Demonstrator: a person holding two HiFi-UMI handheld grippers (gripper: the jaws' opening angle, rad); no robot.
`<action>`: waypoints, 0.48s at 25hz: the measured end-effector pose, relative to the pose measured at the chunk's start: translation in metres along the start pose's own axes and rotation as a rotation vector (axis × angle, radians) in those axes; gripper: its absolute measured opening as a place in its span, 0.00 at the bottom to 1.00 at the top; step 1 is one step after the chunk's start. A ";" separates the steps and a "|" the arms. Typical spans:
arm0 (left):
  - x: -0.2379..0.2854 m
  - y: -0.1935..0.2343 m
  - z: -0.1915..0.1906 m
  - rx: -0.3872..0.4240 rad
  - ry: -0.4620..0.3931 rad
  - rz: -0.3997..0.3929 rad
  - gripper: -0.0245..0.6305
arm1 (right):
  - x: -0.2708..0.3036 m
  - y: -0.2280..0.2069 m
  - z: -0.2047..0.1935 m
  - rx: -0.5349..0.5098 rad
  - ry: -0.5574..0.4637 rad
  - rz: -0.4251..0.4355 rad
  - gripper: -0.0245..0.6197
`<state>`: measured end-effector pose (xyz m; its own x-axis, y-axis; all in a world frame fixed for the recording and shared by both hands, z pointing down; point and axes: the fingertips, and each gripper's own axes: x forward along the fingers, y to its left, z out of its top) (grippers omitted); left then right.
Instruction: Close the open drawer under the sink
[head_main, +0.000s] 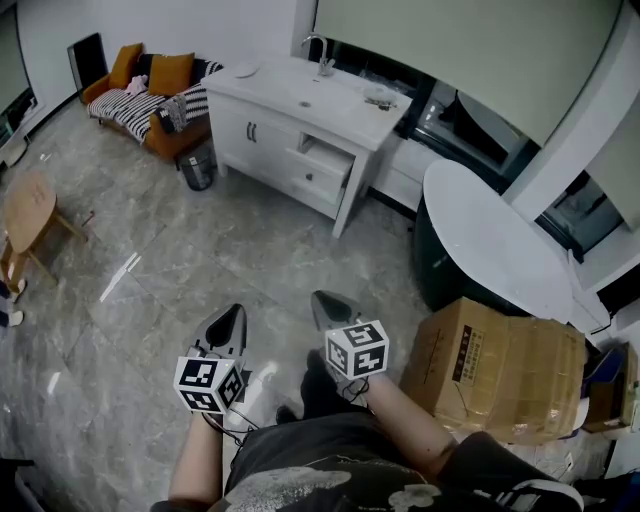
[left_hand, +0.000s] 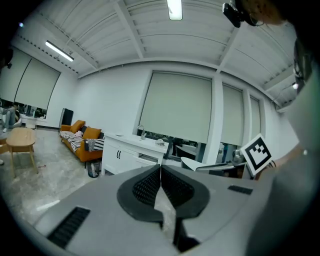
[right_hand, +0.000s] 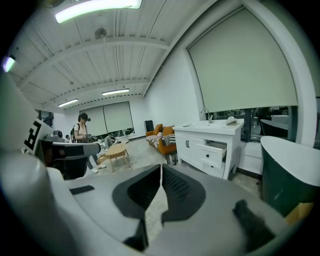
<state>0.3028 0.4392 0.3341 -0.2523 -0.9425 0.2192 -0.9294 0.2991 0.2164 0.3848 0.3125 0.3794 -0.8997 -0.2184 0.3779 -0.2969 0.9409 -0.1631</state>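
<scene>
open drawer (head_main: 325, 158) juts from the cabinet (head_main: 262, 130), well ahead across the floor; right gripper (head_main: 325, 302) lies nearer than left gripper (head_main: 233, 320) (both closed, empty).

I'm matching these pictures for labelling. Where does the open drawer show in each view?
Head view: upper centre, the drawer sticks out of the right half of the white cabinet.
Left gripper view: small, near centre, just above the jaws.
Right gripper view: right of centre, pulled out.
Shared landmark: the orange sofa, left of the cabinet in every view.
</scene>
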 end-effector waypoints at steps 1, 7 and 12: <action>0.000 0.002 0.001 -0.005 -0.005 0.003 0.06 | 0.001 0.001 0.001 -0.005 0.002 0.002 0.09; -0.003 0.007 0.006 0.008 -0.016 -0.001 0.06 | -0.001 0.005 0.009 0.067 -0.077 0.025 0.09; 0.001 0.022 -0.001 -0.038 -0.012 0.014 0.06 | 0.007 -0.013 -0.008 0.093 -0.037 -0.027 0.09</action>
<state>0.2825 0.4451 0.3403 -0.2688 -0.9398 0.2110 -0.9150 0.3176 0.2490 0.3850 0.3011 0.3914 -0.9015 -0.2544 0.3500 -0.3483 0.9067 -0.2380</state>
